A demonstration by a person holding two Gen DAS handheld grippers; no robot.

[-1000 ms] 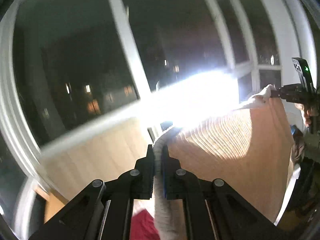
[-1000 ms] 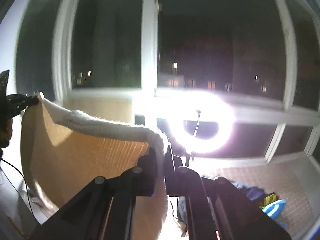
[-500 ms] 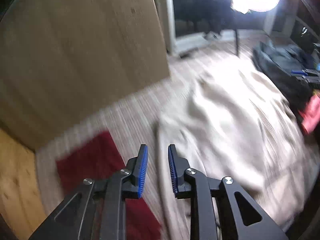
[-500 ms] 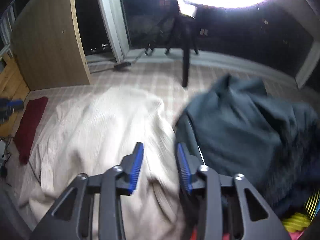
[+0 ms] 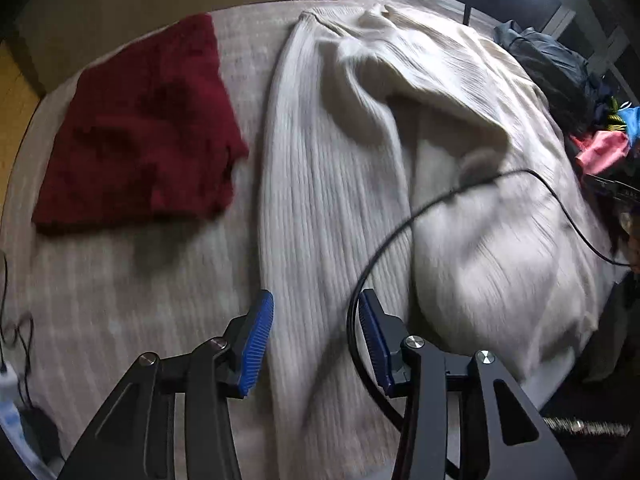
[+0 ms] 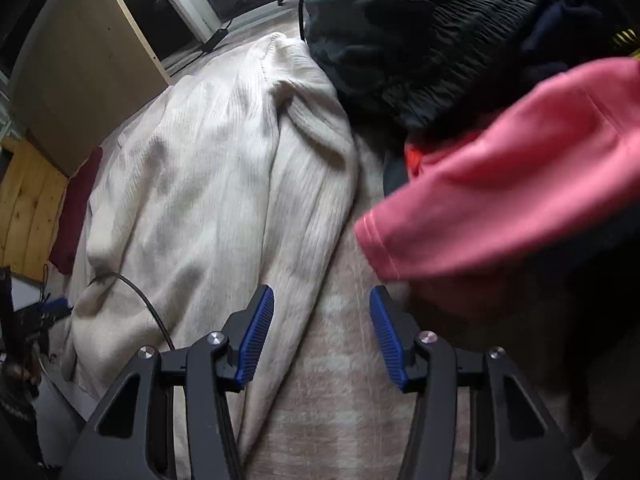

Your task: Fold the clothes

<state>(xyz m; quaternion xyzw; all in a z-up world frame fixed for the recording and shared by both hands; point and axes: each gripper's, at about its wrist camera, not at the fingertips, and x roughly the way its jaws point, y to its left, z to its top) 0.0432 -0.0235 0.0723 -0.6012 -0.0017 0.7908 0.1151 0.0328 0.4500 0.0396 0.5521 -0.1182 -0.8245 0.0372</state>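
A cream ribbed knit garment (image 5: 360,128) lies spread and rumpled on the carpet; it also shows in the right wrist view (image 6: 208,184). My left gripper (image 5: 316,340) is open and empty, just above the garment's near left edge. My right gripper (image 6: 320,332) is open and empty, over the carpet beside the garment's right edge. A black cable (image 5: 440,200) crosses over the garment.
A folded dark red cloth (image 5: 136,128) lies left of the garment. A pile of clothes sits at the right: dark jacket (image 6: 420,40), pink garment (image 6: 500,176). A wooden panel (image 6: 80,60) and a light stand are at the back. Beige carpet (image 5: 120,300) lies all around.
A second ago both grippers were shut on the cream garment and held it up. They have let go, opened wider, and lowered close to the garment lying on the carpet.
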